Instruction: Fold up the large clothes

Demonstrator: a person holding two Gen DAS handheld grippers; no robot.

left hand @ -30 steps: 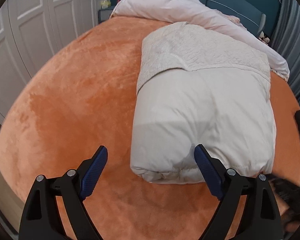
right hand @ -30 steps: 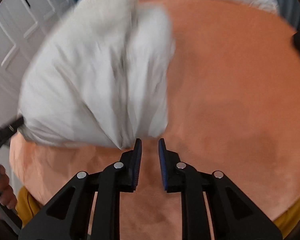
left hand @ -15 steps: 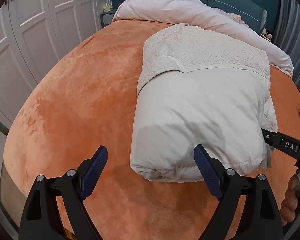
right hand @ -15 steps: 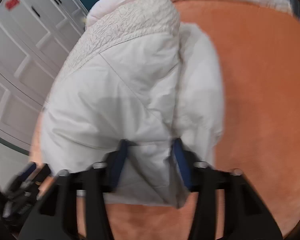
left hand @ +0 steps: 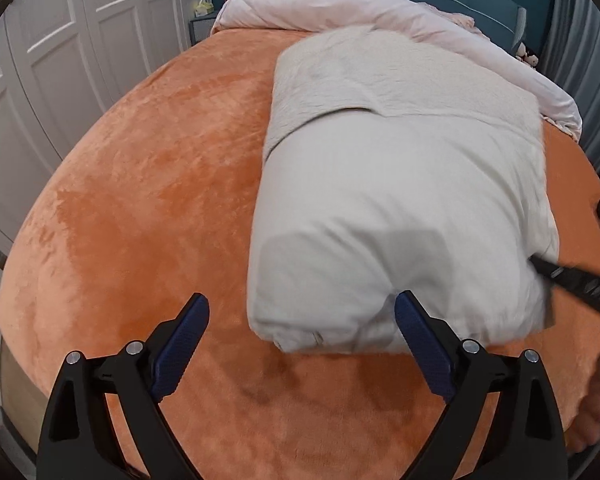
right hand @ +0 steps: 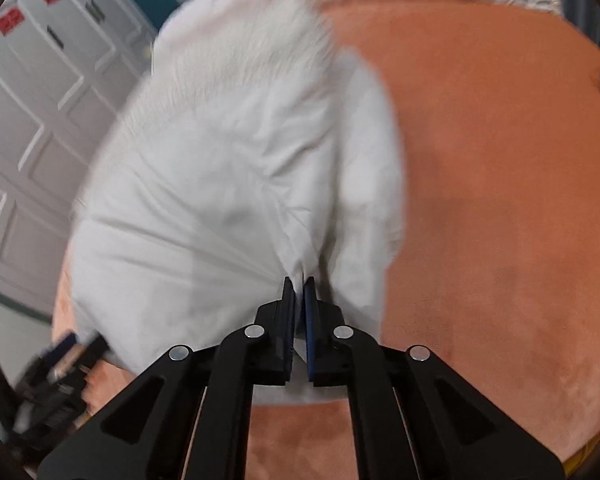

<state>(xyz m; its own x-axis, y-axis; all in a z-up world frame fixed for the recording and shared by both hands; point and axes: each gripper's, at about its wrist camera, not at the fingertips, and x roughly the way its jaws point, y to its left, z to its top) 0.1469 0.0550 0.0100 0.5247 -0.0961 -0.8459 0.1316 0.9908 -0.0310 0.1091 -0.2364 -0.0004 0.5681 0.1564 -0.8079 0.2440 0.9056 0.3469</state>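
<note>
Puffy white padded garment on orange plush bed, long axis toward 12 o'clock; right gripper pinching near corner, left gripper spread wide, straddling near-left edge.

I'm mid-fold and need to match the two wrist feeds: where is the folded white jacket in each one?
Left wrist: the white jacket fills centre-right, its near edge between the open left gripper fingers.
Right wrist: it fills the centre-left, blurred; the right gripper is shut on a pinch of its near edge.
Shared landmark: the orange bedspread under it, seen right of the jacket in the right wrist view.
</note>
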